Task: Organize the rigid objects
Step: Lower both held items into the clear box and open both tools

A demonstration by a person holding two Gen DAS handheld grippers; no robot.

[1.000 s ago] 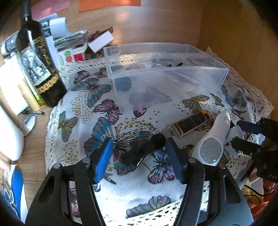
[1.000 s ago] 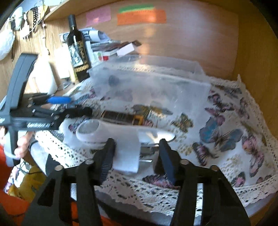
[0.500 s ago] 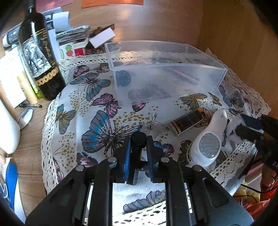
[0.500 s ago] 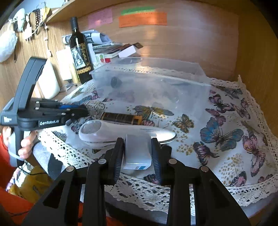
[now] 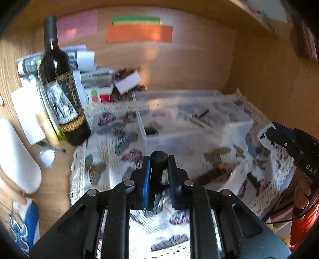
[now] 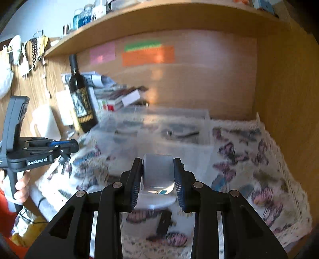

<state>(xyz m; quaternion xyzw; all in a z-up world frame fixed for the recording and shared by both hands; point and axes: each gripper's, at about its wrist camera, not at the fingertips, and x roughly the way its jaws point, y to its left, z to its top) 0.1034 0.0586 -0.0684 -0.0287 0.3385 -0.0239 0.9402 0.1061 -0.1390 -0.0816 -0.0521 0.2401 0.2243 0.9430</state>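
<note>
Both grippers hang above a butterfly-print cloth (image 5: 111, 139) with a lace edge, spread over a wooden desk set in a wood-panelled alcove under a shelf (image 6: 159, 18). The left gripper (image 5: 158, 169) is clamped narrow on a black tool (image 5: 158, 159) with a rounded knob end — its lower part is hidden between the blue pads. The right gripper (image 6: 157, 179) pinches a white box (image 6: 157, 173), held clear of the cloth; a small blue label on its near face is too small to read.

"GenRobot.AI" shows in white on the left gripper's body in the right wrist view; "DAS" is the only part of the lettering visible on the right gripper in the left wrist view. A wine bottle (image 5: 61, 89) stands upright left of the cloth, its gold-and-black label illegible. Pink, green and orange paper notes (image 5: 139, 32) are stuck to the back panel, with no writing to be made out.

A clear bin (image 5: 189, 127) sits at the back of the cloth with small dark items inside, blurred by motion. On the cloth in front of it lie a dark tube (image 5: 211, 175) and a white device (image 5: 233, 179), both smeared and partly hidden. Papers and boxes are piled behind the bottle.
</note>
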